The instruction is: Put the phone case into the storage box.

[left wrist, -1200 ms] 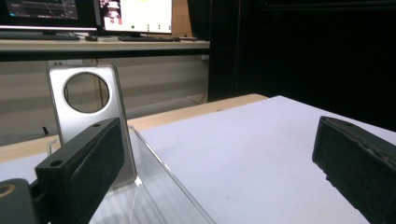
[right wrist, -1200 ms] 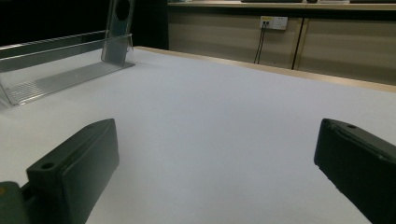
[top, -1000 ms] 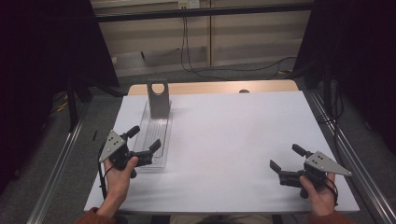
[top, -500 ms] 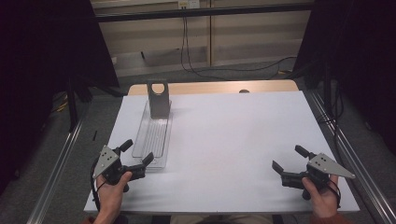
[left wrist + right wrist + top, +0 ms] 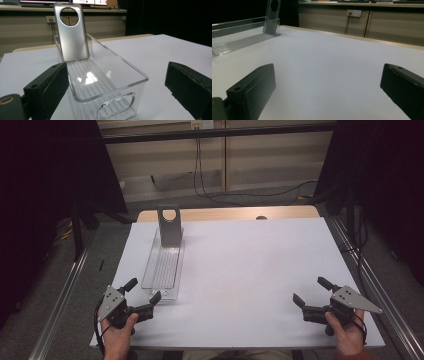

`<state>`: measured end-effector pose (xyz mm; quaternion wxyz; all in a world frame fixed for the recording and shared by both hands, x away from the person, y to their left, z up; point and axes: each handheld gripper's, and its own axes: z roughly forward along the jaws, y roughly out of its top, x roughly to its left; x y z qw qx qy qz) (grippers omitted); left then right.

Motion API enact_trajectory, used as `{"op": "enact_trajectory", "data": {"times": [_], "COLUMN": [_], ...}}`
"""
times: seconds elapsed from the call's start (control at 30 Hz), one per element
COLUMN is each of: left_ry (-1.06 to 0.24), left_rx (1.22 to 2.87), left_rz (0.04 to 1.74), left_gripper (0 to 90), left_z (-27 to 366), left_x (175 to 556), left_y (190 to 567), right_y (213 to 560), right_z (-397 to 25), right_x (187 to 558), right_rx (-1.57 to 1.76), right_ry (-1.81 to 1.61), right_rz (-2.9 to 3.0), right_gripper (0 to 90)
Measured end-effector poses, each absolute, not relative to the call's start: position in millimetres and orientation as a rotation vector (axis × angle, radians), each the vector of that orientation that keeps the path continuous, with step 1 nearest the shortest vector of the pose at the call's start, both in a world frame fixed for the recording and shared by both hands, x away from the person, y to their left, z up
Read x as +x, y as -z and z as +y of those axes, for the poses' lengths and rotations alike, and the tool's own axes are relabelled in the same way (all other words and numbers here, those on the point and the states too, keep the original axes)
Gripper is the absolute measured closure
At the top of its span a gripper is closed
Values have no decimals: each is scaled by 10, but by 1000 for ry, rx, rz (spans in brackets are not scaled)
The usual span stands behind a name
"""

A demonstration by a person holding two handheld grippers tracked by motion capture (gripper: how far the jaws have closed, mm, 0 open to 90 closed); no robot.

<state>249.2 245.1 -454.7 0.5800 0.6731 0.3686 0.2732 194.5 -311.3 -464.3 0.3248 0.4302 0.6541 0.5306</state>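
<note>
A long clear plastic bin (image 5: 163, 267) lies on the white table (image 5: 250, 265), running front to back at the left. A grey metal plate with a round hole (image 5: 169, 226) stands upright, leaning against the bin's far end; it also rises behind the bin (image 5: 105, 82) as the plate (image 5: 72, 35) in the left gripper view. My left gripper (image 5: 143, 292) is open just in front of the bin's near end, jaws wide and holding nothing. My right gripper (image 5: 312, 291) is open near the front right edge, over bare table. The bin (image 5: 239, 41) and plate (image 5: 272, 15) sit far left in the right gripper view.
A wooden strip (image 5: 235, 213) borders the table's far edge. Metal rails (image 5: 60, 305) run along both sides of the table. Cables (image 5: 210, 180) hang over the floor behind, in front of a low cabinet wall.
My left gripper has drawn back toward the front edge, from beside the bin's near part to just in front of its end. The right gripper has shifted slightly toward the front right.
</note>
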Motion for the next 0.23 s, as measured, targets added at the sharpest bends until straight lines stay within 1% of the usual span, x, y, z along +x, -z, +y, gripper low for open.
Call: {"op": "enact_trajectory", "data": {"times": [0.13,0.23], "left_ry": [-667,-622], "left_rx": [1590,1605], "left_rz": [853,852], "left_gripper": [61,63], "left_z": [2429,2414], "left_x": [2477,2475], "left_y": [4515,4497], "right_y": [4648,4655], "right_z": [-3107,-3097], "right_x": [1960,1974], "right_rx": [1128,1138], "right_ry": [-1386,-1383], "right_rz": [1722,1714], "right_gripper": [0,0]}}
